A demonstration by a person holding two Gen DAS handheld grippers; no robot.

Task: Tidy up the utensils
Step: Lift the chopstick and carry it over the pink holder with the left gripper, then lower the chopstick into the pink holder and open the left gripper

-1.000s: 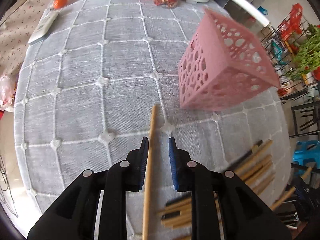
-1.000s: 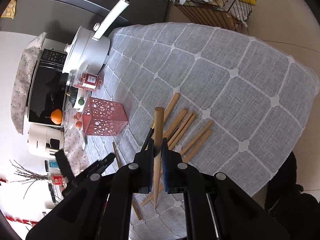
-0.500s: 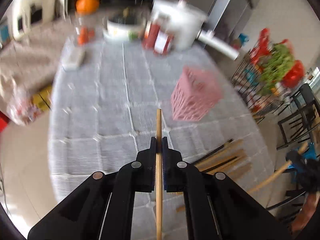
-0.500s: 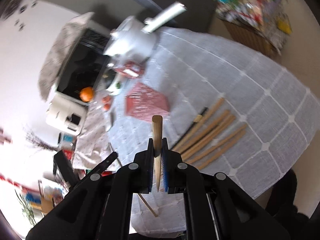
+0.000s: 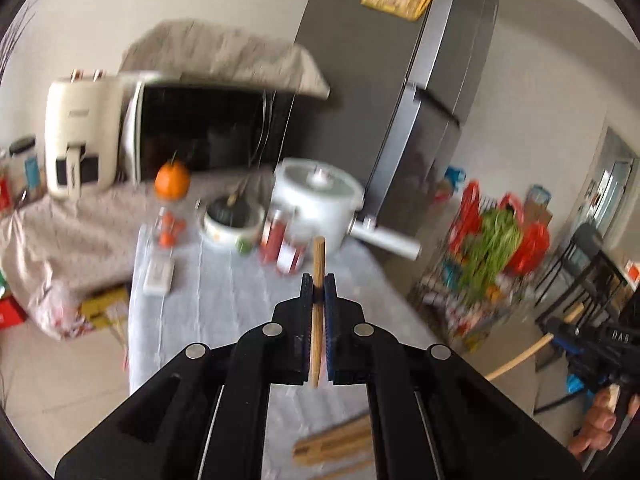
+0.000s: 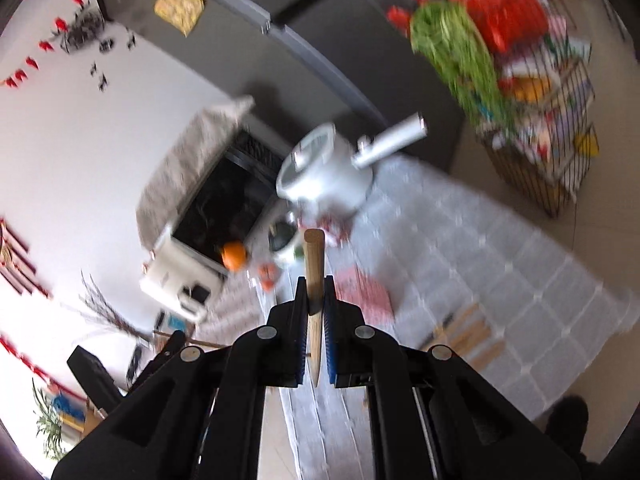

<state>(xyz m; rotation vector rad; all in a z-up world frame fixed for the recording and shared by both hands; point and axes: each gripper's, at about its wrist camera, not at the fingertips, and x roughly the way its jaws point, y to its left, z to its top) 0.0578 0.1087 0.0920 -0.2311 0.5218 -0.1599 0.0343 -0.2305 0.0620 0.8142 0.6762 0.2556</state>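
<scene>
left wrist view: my left tongs (image 5: 319, 284) are clenched on a wooden chopstick (image 5: 318, 280), which runs straight up between the pads with its blunt end poking out past the tips. below and well apart, the grey checked tabletop (image 5: 224, 304) stretches toward a white pot (image 5: 316, 196), some jars and a bowl at the far end. a few more wooden chopsticks (image 5: 332, 446) lie loose on the cloth at the bottom edge, partly behind the tongs. on the right edge i see my other tool with a second stick (image 5: 520, 356) slanting out of it. the pink holder is not visible in this view.

right wrist view: my right tongs (image 6: 316, 292) are clamped on a thicker wooden chopstick (image 6: 314, 276), rounded end forward, pointed end back toward the camera. the pink perforated holder (image 6: 362, 294) sits on the tabletop just beyond and to the right of the tips, blurred. the remaining sticks (image 6: 464, 334) lie further right on the cloth, near the table's edge.

i judge i am in the carry step: one stick in each tool, both clear of the cloth, neither yet in the holder. the next move calls for bringing each stick over the holder's open top, tipping it near upright, lowering it inside, then letting go. the blur makes the opening hard to judge, so i would slow down first. several sticks are left to collect.
</scene>
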